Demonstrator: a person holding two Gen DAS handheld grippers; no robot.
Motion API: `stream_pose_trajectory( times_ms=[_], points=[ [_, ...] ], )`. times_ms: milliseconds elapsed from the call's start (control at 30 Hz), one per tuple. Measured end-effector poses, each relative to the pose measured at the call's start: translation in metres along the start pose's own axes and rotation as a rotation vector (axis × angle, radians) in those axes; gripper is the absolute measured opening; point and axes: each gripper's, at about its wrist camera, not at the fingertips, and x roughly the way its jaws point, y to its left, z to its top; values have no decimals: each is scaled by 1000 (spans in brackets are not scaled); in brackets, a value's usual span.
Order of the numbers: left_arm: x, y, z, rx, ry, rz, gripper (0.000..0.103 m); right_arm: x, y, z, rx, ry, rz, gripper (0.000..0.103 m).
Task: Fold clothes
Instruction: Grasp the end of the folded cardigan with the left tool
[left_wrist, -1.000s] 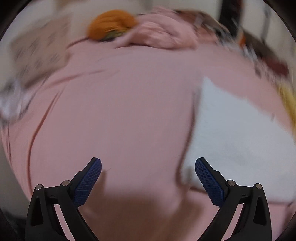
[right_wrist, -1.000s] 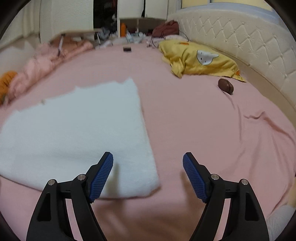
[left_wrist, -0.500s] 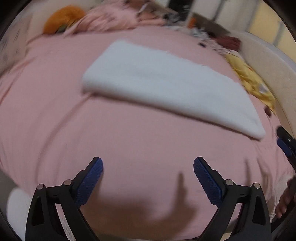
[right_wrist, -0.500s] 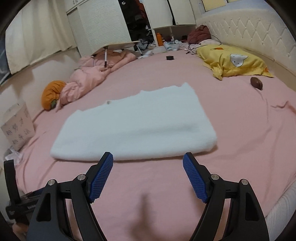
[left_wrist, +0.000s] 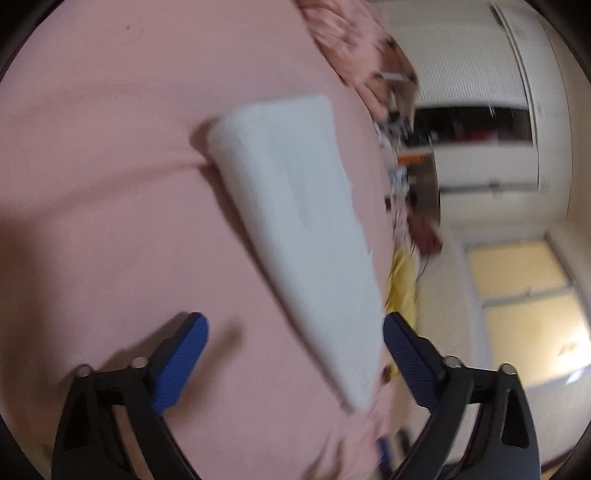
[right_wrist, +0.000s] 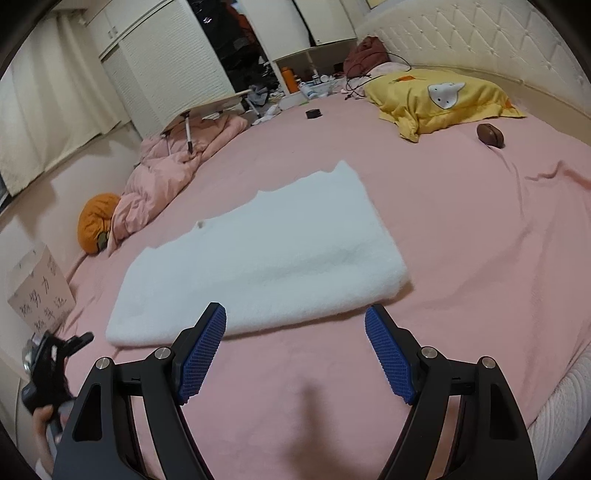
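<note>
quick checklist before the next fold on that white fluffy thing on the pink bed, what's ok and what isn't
1. Right gripper open and empty: ok.
2. Left gripper open and empty: ok.
3. White fluffy folded cloth lying flat on the pink bedsheet: ok.
4. Near folded edge within the right gripper's line: ok, it sits just ahead of the fingertips.
5. Left gripper aimed at the cloth: not ok, its view is tilted and blurred.
6. Far edge of the cloth aligned: not ok, it looks stepped and uneven.
</note>
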Motion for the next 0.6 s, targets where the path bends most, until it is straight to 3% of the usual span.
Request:
stream_pose_trajectory(
  times_ms=[133,400,567,600],
  points=[
    [19,7,14,-84,-56,-8,86,5,-9,2,39,11,12,78],
    [67,-10,46,-62,-126,19,86,21,-31,7,135,50,27,78],
    [98,-32,87,-19,-79,58,86,31,-36,9,158,69,34,78],
    [100,-33,90,-15,-77,61,78,33,-35,10,160,73,37,78]
  ],
)
